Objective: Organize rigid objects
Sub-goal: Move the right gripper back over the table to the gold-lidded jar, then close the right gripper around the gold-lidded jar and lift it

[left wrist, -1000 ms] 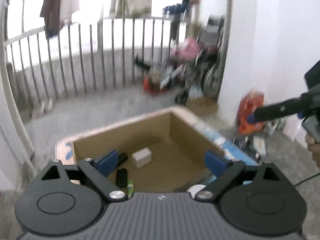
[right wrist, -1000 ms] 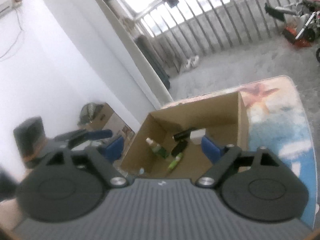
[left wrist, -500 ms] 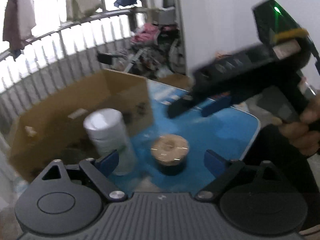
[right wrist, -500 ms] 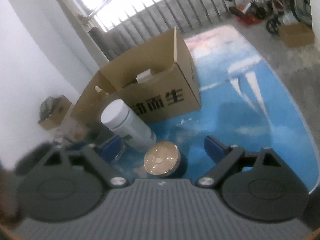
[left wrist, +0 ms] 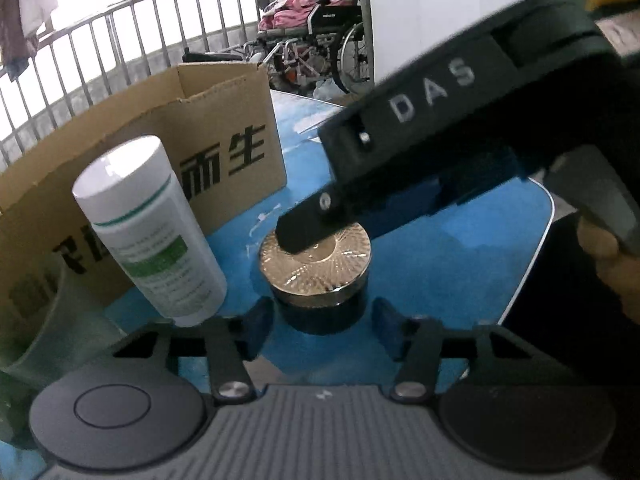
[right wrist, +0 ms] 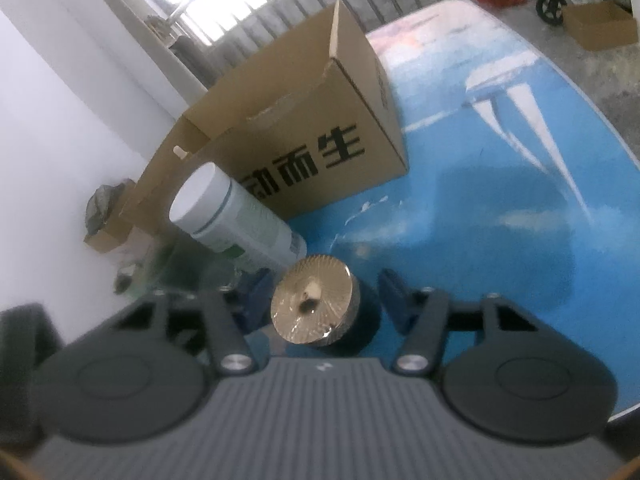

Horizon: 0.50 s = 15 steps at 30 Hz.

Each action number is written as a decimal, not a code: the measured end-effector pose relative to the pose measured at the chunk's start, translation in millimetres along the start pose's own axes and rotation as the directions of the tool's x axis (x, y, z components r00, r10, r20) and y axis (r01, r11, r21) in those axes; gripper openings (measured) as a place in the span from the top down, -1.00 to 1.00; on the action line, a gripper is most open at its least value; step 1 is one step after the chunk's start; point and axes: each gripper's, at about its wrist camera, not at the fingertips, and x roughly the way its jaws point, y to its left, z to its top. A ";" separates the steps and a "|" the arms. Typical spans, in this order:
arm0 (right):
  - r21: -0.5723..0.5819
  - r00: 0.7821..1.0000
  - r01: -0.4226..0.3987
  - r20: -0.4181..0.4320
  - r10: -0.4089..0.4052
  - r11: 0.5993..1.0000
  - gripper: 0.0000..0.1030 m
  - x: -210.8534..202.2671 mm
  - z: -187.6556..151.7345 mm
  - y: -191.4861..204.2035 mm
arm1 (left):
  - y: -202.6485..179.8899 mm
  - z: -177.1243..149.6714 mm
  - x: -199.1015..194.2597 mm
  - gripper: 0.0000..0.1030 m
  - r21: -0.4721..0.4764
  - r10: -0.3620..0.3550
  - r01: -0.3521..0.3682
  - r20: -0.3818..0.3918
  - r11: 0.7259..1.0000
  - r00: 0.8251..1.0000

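A black jar with a gold ribbed lid [left wrist: 314, 260] [right wrist: 316, 304] stands on the blue table [left wrist: 460, 260]. My left gripper [left wrist: 322, 330] straddles its near side. The jaws are closing, with slim gaps still showing beside the jar. My right gripper [right wrist: 324, 286] also has the jar between its closing jaws, the pads just clear of it. In the left wrist view the right gripper [left wrist: 352, 220] reaches in from the upper right, one finger crossing the lid's far edge. A white bottle with a green label [left wrist: 152, 232] [right wrist: 236, 220] stands just left of the jar.
An open cardboard box [left wrist: 224, 120] [right wrist: 312, 120] stands behind the bottle and jar. A greenish translucent cup [left wrist: 48, 320] is at the near left. A hand [left wrist: 608, 248] holds the right gripper. The table edge [left wrist: 536, 248] curves close on the right.
Both grippers came down from above the open box to the table in front of it. Their jaws have narrowed around the gold-lidded jar.
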 end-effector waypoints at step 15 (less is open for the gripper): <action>-0.059 0.996 -0.064 -0.066 0.060 0.996 0.03 12.1 -18.3 31.9 | 32.8 -13.7 -30.7 0.01 -0.100 0.031 -0.038 -0.072 0.994 0.997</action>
